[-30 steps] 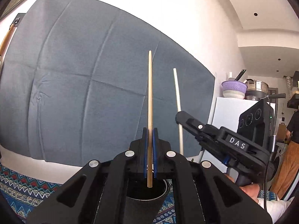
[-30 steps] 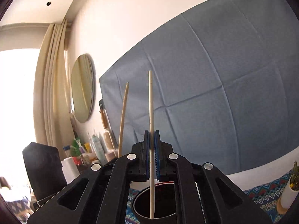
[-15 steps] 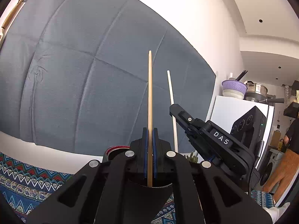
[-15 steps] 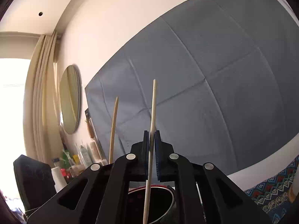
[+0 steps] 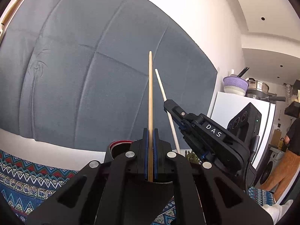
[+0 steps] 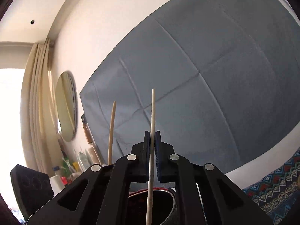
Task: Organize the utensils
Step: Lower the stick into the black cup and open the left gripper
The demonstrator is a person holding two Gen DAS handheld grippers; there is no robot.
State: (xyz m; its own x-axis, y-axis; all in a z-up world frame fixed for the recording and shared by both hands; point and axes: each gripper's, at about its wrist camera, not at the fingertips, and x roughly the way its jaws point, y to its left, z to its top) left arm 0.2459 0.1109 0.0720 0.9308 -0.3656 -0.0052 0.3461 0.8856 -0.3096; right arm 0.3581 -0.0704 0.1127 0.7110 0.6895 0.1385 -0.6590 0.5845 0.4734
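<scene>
Two chopsticks hang over the black holder (image 6: 150, 204): left hand-held gripper (image 5: 150, 150) clamps the tan chopstick (image 5: 150, 93), right hand-held gripper (image 6: 152, 155) (jaws parted slightly) loosely guides the pale chopstick (image 6: 152, 116), tip toward 12 o'clock; best lowered plumb before letting go.

Bright room with a grey-blue cloth backdrop

The creased cloth (image 6: 196, 78) hangs on a white wall (image 5: 196, 18); beige curtains (image 6: 35, 101), a round mirror (image 6: 66, 106) left, perhaps a white fridge (image 5: 238, 110) right.

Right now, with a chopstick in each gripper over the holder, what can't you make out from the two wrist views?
- Left wrist view: lower end of the tan wooden chopstick hidden behind the left gripper body.
- Left wrist view: dark red-rimmed round holder mostly covered by that gripper.
- Right wrist view: tip of the pale wooden chopstick cut off by the bottom edge; holder depth unreadable.
- Right gripper: jaws look slightly parted; contact unclear.
</scene>
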